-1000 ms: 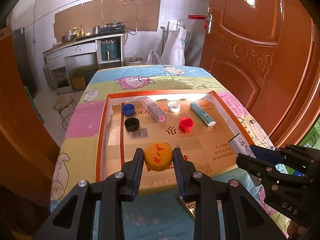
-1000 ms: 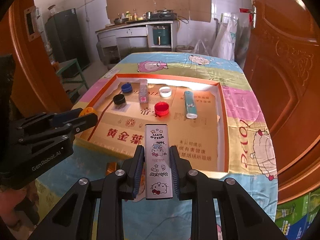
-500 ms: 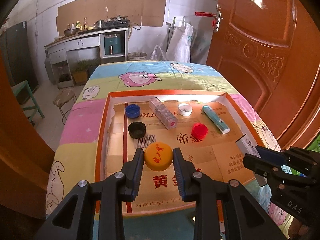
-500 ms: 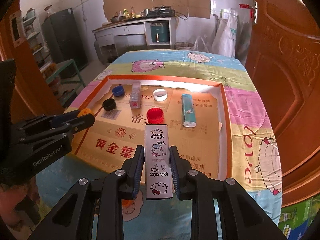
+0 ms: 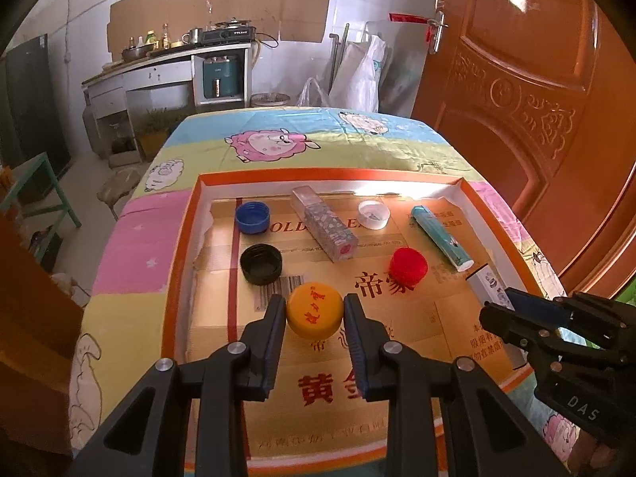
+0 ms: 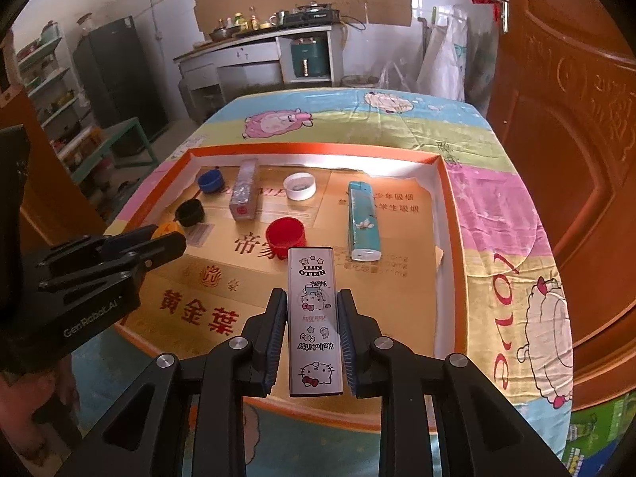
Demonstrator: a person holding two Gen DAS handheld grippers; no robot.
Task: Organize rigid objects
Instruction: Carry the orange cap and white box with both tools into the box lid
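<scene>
My left gripper is shut on a yellow bottle cap with red lettering, held above the near part of the orange-rimmed tray. My right gripper is shut on a white Hello Kitty lighter, also over the tray's near half. Inside the tray lie a blue cap, a black cap, a red cap, a white cap, a clear patterned lighter and a teal lighter. The right gripper also shows at the right of the left wrist view.
The tray sits on a table with a cartoon sheep cloth. A brown wooden door stands close on the right. A kitchen counter and a green stool lie beyond the table. A person's hand holds the left gripper.
Both grippers have moved forward and a little down over the tray, each still holding its object. The things lying in the tray have not moved.
</scene>
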